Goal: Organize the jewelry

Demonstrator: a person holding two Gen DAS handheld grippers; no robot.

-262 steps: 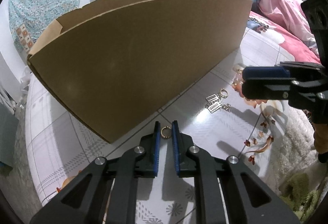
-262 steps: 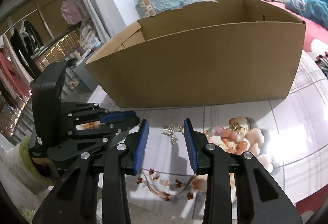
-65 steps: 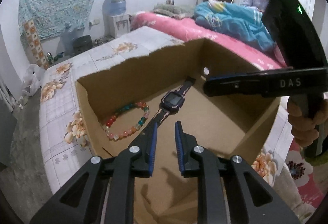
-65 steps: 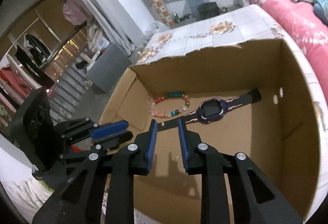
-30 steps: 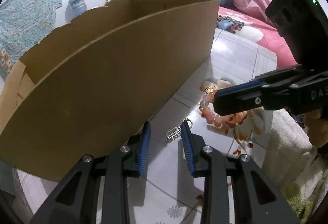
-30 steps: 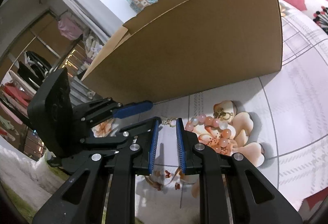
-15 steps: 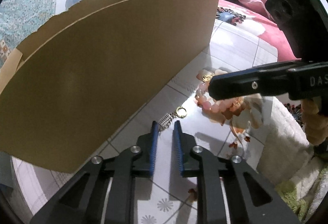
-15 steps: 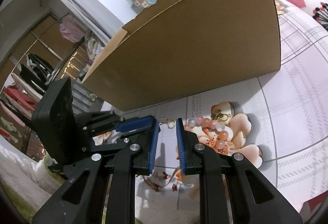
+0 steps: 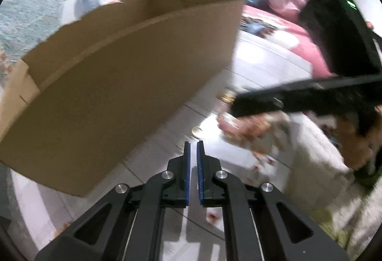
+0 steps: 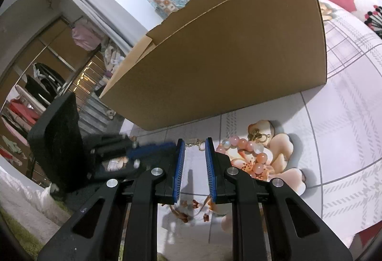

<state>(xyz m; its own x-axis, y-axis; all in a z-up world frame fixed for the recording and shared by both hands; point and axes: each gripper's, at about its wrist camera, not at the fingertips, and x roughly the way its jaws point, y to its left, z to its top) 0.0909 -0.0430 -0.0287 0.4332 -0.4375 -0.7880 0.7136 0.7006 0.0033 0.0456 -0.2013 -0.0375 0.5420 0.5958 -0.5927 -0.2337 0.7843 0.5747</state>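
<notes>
I use the cardboard box [image 10: 229, 58] as my landmark; it stands on the worktop [image 10: 346, 132], which is covered in a checked cloth with a flower print. My right gripper [image 10: 194, 141] hovers low in front of the box's near wall, its blue-padded fingers [image 10: 178, 165] spread apart with nothing between them. Just past the fingertips, between them and the box wall, lies a small gold earring [image 10: 195, 141] with a ring and a silvery mesh drop, flat on the cloth. Just to the right of that earring, also in front of the box, a pink bead bracelet [image 10: 248, 151] lies curled on the printed flower, with a small gold charm at its far end nearer the box.

My left gripper [image 9: 193, 144] is held in front of the box's left end, and its view is smeared by motion. Its fingers [image 9: 187, 172] stand nearly pressed together, only a narrow slit between the pads; I cannot tell whether anything thin is pinched there. Ahead of its tips and to the right, a blurred pinkish shape on the cloth is the bracelet [image 9: 241, 125], partly behind the dark bar of the right gripper [image 9: 238, 106]. A pink bedspread [image 9: 296, 46] shows beyond the box's right end.
</notes>
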